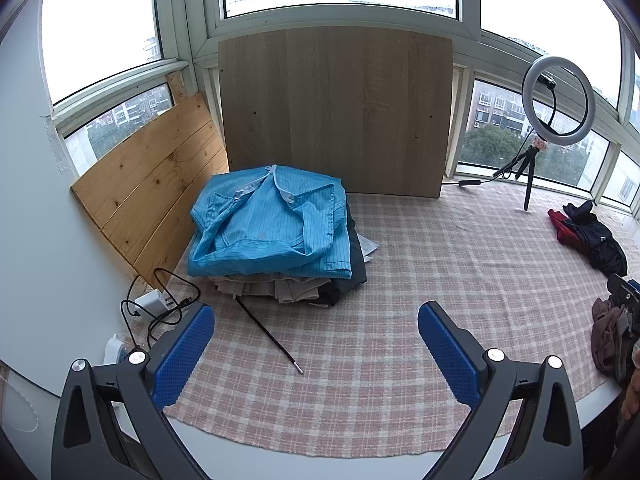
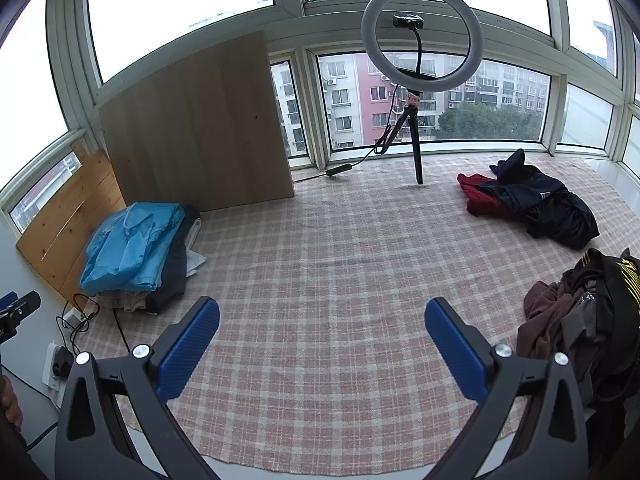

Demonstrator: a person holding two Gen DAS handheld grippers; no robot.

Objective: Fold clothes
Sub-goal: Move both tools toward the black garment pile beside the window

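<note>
Left gripper (image 1: 316,344) spread wide, nothing between blue pads, poised above plaid cloth (image 1: 400,280). Right gripper (image 2: 322,340) likewise spread, gripping nothing. Folded stack (image 1: 276,276) at far left, blue shirt (image 1: 268,220) on top. Unfolded dark pile (image 2: 536,204) far right; brown-black heap (image 2: 576,320) near right fingers.

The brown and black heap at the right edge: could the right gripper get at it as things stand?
Probably yes. The right gripper is open and holds nothing, the heap lies just to its right, and only bare checked cloth lies between them.
</note>
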